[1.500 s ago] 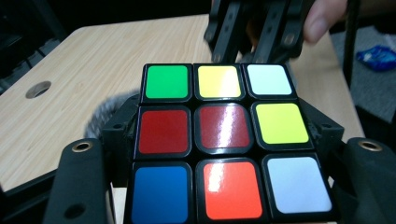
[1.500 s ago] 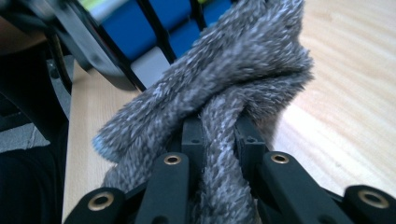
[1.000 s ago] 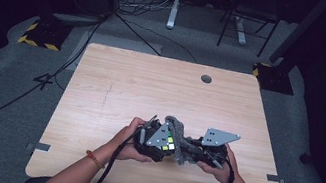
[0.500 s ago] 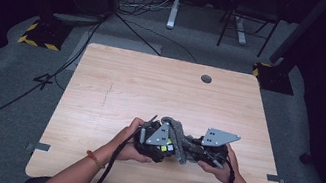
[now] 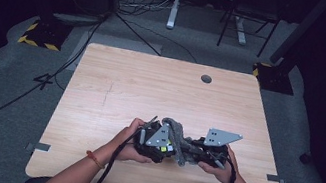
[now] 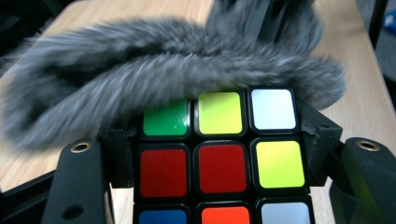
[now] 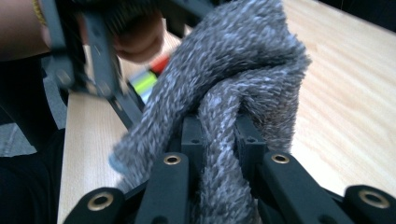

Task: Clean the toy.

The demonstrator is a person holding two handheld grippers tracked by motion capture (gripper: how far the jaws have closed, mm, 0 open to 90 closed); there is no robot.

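Here, near the front edge of the desk [image 5: 117,78], the left gripper [image 6: 219,154] has its fingers [image 6: 79,186] pinched on the two sides of a puzzle cube [image 6: 219,154], whose facing side shows green, yellow, white and red squares. Just beyond the cube, lying over its top edge, a grey fuzzy cloth [image 6: 154,65] stretches across to the right gripper [image 7: 219,140], whose fingers [image 7: 191,135] squeeze a bunched fold of it. In the high view both grippers meet over the cube [image 5: 165,146], with the cloth [image 5: 178,135] draped between them, just above the desk.
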